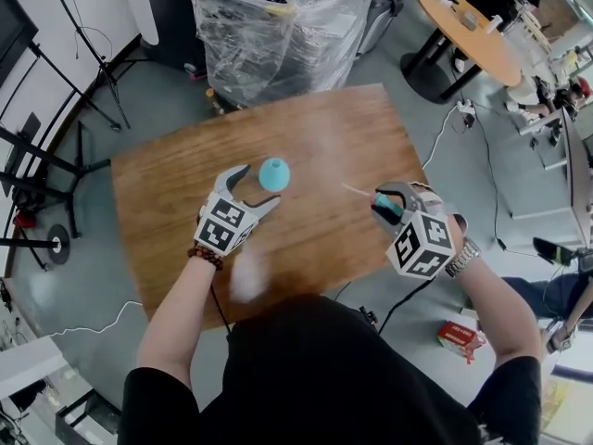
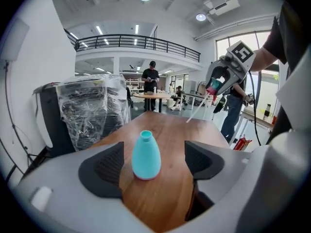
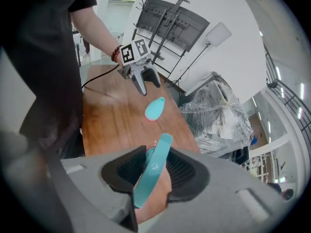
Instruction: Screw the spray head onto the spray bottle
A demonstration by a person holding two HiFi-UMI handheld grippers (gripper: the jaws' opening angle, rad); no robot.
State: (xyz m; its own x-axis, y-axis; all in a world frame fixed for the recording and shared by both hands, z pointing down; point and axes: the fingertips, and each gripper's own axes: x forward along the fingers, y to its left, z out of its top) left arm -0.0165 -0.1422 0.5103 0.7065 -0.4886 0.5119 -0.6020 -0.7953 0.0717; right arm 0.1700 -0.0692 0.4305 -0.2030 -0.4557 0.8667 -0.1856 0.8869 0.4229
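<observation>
With the left gripper (image 1: pixel 257 187) open around the untouched bottle (image 1: pixel 274 173), closing off-centre may tip it; the right gripper (image 1: pixel 387 204) clamps the spray head (image 3: pixel 153 171).

Spray bottle (image 1: pixel 274 173): turquoise, with a thin pink band at its base. Spray head (image 3: pixel 160 152): turquoise trigger, pink-red body, white tube. Surface (image 1: pixel 315 248): mid-brown wood with streaked grain. Left tongs (image 1: pixel 259 184) and right tongs (image 1: pixel 387 202): pale grey shells and black ribbed pads, each with a cube of black-and-white square markers. Bracelet (image 1: pixel 206 257): dark red-brown beads. Wristwatch (image 1: pixel 460 258): silver. Shirt (image 1: pixel 315 378): black. Floor (image 1: pixel 167 91): grey-green. Box (image 1: pixel 460 338) on the floor: red and white.
</observation>
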